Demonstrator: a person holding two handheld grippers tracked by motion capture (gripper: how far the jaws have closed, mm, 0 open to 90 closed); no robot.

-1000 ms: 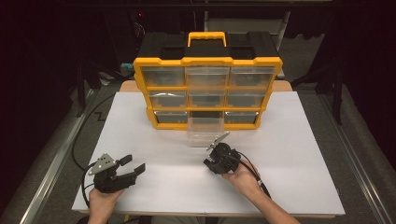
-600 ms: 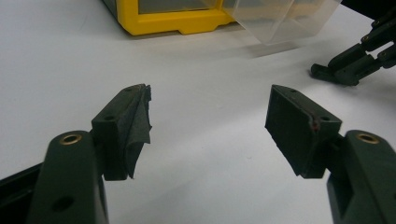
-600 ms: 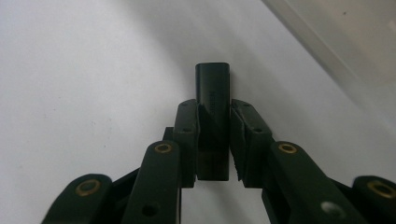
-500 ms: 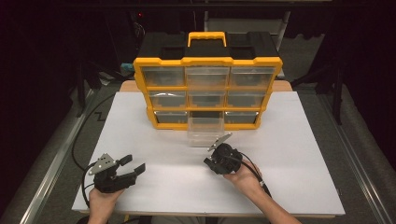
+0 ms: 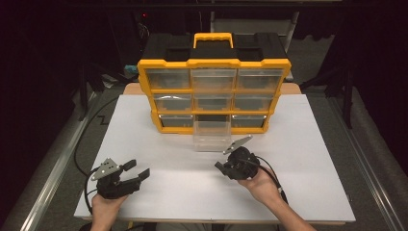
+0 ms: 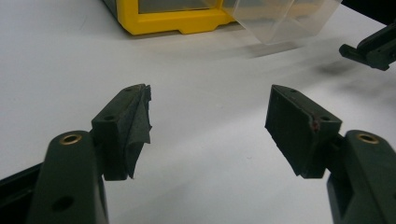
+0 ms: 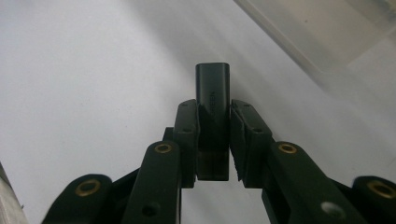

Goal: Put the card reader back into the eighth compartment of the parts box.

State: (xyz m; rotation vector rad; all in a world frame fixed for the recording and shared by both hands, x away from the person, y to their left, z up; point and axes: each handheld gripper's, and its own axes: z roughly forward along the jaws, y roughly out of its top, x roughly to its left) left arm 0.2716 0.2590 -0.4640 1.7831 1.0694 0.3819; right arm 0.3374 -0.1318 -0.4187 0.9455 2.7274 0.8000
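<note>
**Small black part held just short of the open drawer**

The right gripper (image 5: 222,167), near the middle of the bench (image 5: 308,192), is clamped on a small black rectangular part (image 7: 212,100). In the right gripper view the part stands lengthwise between the two pads, its long axis running straight out along the jaws and its rounded free end projecting past the fingertips. The clear plastic drawer (image 5: 210,135), pulled out from the bottom row of the yellow organiser (image 5: 214,62) at the bench's far edge, lies just beyond and slightly to the left of this gripper, close but not touching. The part's free end points toward the bench's left edge rather than at the drawer, so the coming move likely turns on swinging it toward the far edge and over the drawer's open top. The right hand is clearly the nearer one. The left gripper (image 5: 139,173) rests by the near left corner, jaws spread wide with nothing between them, well apart from the drawer.
</note>
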